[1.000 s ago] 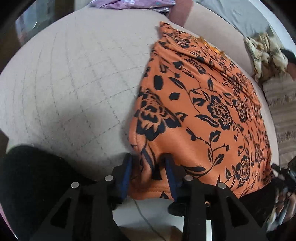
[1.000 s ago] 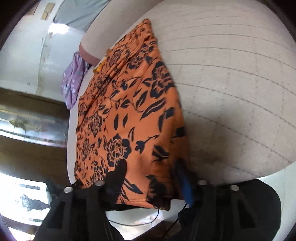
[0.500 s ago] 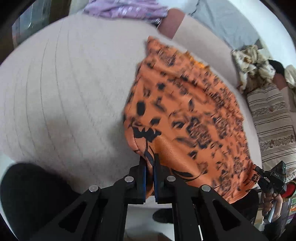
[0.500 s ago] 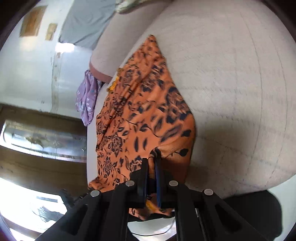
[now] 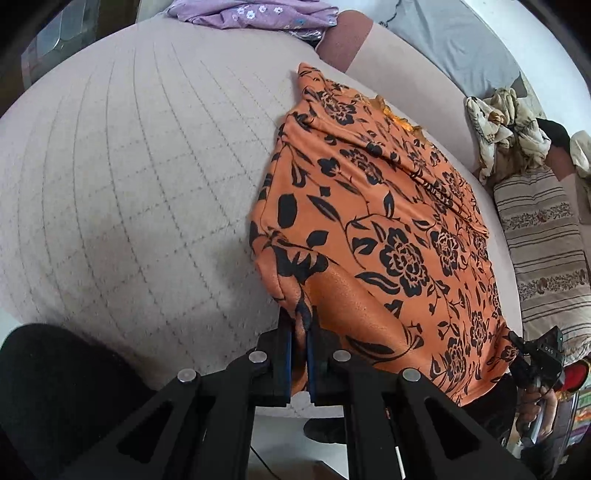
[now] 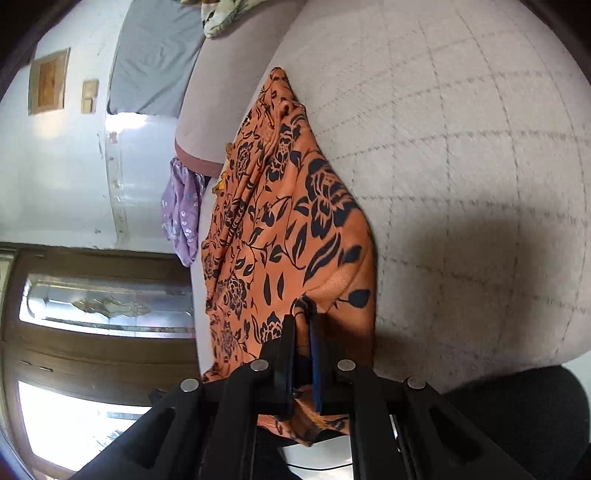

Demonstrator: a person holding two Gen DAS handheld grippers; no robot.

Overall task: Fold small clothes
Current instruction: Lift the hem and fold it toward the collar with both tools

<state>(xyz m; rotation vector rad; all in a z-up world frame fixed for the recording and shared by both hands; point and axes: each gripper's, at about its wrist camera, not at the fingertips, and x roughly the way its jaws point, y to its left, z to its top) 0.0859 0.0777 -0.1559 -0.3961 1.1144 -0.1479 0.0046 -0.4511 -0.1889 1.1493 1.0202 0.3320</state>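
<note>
Garment [image 5: 388,229], orange with black floral print, lies on the quilted cushion [image 5: 129,177], near hem lifted at both corners. Left gripper [image 5: 299,354]: jaws pressed together on a bunched pinch of the near-left corner, cloth visible between the blue pads. Right gripper [image 6: 303,354]: jaws likewise closed on the near-right corner, with a loose flap of hem hanging below them. Between the two pinches the edge sags slightly; far end of the garment rests against the cushion's back, already rumpled into ridges. Judged risks: (1) both grips take only a small gather of thin, slippery-looking fabric, so a quick pull could slide a corner out, more likely on the right where the hem trails free; (2) if the grippers travel at unequal speed or height, the fold line will skew and the edges will not meet; (3) far-end wrinkles may get trapped under the folded layer; (4) dragging rather than lifting could pull the whole piece toward the cushion's near edge. Purple cloth [image 5: 255,14] and striped pillow [image 5: 543,251] lie well apart, unlikely to interfere.
</note>
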